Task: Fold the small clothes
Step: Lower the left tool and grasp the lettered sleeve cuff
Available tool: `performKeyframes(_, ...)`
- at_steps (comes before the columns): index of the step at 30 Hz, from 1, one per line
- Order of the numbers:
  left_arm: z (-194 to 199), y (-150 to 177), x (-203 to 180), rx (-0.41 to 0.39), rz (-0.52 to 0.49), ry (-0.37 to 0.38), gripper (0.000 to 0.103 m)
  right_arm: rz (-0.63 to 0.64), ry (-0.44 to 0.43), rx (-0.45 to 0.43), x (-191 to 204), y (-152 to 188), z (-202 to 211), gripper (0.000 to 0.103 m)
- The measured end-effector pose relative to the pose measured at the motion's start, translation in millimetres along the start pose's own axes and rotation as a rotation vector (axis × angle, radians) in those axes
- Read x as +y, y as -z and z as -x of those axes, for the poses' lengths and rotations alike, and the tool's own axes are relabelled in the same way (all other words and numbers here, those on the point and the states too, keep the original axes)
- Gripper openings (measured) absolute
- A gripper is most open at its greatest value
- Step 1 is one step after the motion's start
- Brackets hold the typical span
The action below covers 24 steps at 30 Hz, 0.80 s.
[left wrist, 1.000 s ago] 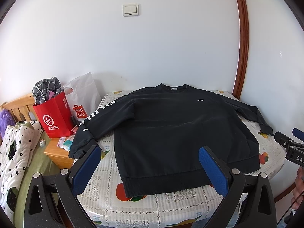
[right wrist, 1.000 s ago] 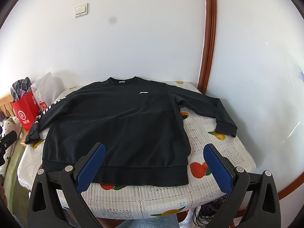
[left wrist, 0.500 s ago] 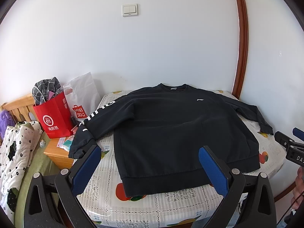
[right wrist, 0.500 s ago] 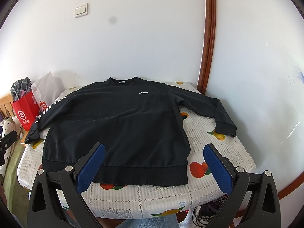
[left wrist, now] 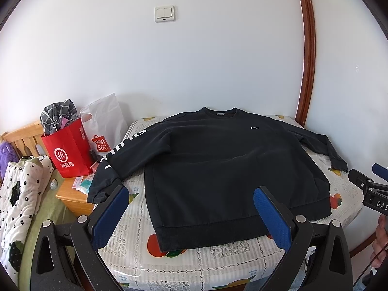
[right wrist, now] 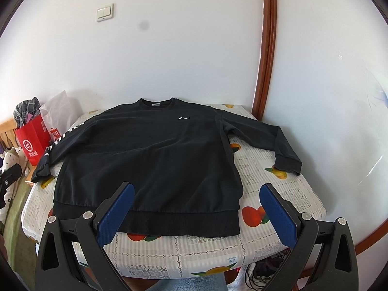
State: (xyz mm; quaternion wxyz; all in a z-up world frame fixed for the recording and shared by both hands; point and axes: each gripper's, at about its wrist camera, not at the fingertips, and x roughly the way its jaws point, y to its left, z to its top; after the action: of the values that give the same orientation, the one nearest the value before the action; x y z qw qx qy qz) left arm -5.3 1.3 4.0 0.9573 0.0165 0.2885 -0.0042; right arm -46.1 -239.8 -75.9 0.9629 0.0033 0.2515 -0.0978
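A black sweatshirt (left wrist: 225,169) lies flat and face up on the table (left wrist: 194,262), collar toward the wall, both sleeves spread out; it also shows in the right wrist view (right wrist: 150,165). Its left sleeve with white lettering (left wrist: 116,155) hangs off the table's left edge. Its right sleeve cuff (right wrist: 288,163) rests near the right edge. My left gripper (left wrist: 190,195) is open and empty, held in front of the hem. My right gripper (right wrist: 197,189) is open and empty, above the hem's right part. The right gripper also shows in the left wrist view (left wrist: 368,184).
The table has a fruit-print cover (right wrist: 274,189) and stands against a white wall. At the left are a red paper bag (left wrist: 69,150), a white plastic bag (left wrist: 104,123), a wooden nightstand (left wrist: 72,198) and a bed with a spotted quilt (left wrist: 17,194). Cables (right wrist: 264,269) lie under the table.
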Motion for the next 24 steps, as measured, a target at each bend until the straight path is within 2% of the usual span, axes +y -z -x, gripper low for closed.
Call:
performKeyframes(13,-24,-11,6,0.012,-0.011,0.017,0.103,-0.014,-0.010,0.006,3,-9,-11,0.102)
performKeyframes(21,-89,-9,44,0.118,0.071,-0.013,0.102,0.014,-0.006,0.055,20,-12,-55,0.102)
performKeyframes(24,-117,-8,60,0.158,0.075,-0.048,0.100,0.024,-0.020,0.069,30,-15,-75,0.101)
